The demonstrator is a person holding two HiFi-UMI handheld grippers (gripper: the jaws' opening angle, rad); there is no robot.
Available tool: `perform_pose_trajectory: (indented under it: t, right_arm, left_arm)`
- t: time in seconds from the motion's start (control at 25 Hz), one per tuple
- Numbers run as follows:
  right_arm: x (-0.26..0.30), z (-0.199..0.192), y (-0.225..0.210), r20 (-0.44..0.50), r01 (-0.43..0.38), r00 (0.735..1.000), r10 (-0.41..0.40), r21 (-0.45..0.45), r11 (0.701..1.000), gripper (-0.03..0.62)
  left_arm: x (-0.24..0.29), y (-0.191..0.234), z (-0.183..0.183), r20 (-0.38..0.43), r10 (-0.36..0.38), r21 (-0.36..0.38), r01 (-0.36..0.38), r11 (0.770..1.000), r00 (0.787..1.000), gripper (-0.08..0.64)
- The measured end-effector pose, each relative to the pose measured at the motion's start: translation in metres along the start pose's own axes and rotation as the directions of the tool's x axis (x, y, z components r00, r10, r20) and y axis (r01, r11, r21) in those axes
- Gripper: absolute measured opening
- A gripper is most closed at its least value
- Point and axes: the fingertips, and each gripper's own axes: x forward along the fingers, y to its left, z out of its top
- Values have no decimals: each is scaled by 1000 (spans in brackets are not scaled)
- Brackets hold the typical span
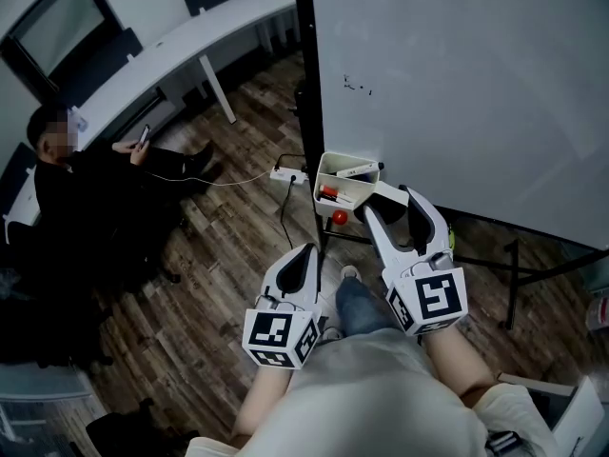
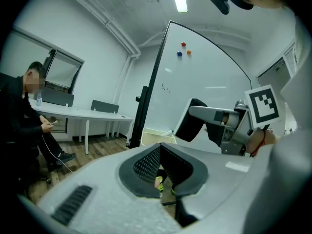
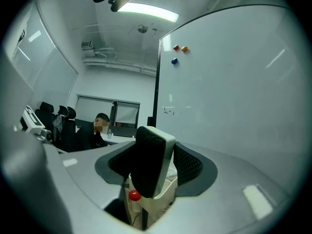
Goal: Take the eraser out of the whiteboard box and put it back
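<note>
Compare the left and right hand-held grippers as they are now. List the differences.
The right hand-held gripper has its jaws wide apart, clamped on the eraser. The left hand-held gripper has its jaws together with nothing between them. The right one is right by the whiteboard box, while the left one sits further back, short of it. Both have white bodies and point toward the whiteboard.

No words or numbers can be read. The whiteboard bears one tiny illegible scribble toward nine o'clock. The cubes carry only square markers.
</note>
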Motion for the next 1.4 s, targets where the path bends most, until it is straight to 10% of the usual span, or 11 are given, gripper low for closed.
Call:
perform_pose_trajectory:
  t: [1.4]
  right_arm:
    - [75, -70, -7, -155, -77, 985, 77, 11, 997, 245]
  left_arm:
    - [44, 41, 1, -34, 63, -32, -64, 997, 997, 5]
